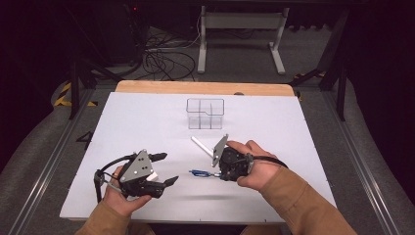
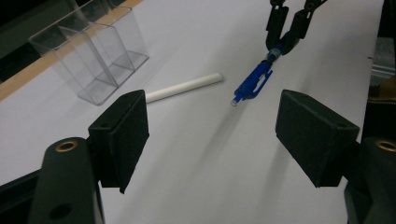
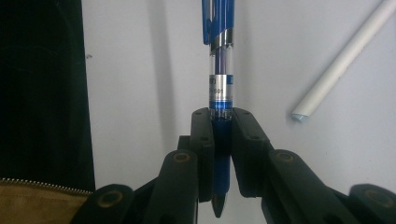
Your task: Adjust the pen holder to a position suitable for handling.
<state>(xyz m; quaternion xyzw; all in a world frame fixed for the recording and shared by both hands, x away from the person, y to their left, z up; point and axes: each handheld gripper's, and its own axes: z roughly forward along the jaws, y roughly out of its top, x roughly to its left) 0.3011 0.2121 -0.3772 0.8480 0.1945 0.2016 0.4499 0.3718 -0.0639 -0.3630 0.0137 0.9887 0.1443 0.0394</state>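
Note:
A blue pen (image 1: 199,172) (image 2: 252,81) (image 3: 220,70) is held just above the white table, with my right gripper (image 1: 215,173) (image 3: 222,126) shut on its grip end. Its clip end points toward my left gripper (image 1: 164,169) (image 2: 212,135), which stands open near the front left with nothing between its jaws. A white stick (image 1: 201,146) (image 2: 183,87) (image 3: 343,60) lies on the table just beyond the pen. A clear plastic holder (image 1: 205,113) (image 2: 88,51) with several compartments stands upright further back, apart from both grippers.
The white table top (image 1: 147,122) has a wooden strip (image 1: 195,88) along its far edge. Beyond it are a white desk frame (image 1: 240,29) and cables (image 1: 166,61) on the floor. A dark sleeve (image 3: 42,93) lines the left of the right gripper view.

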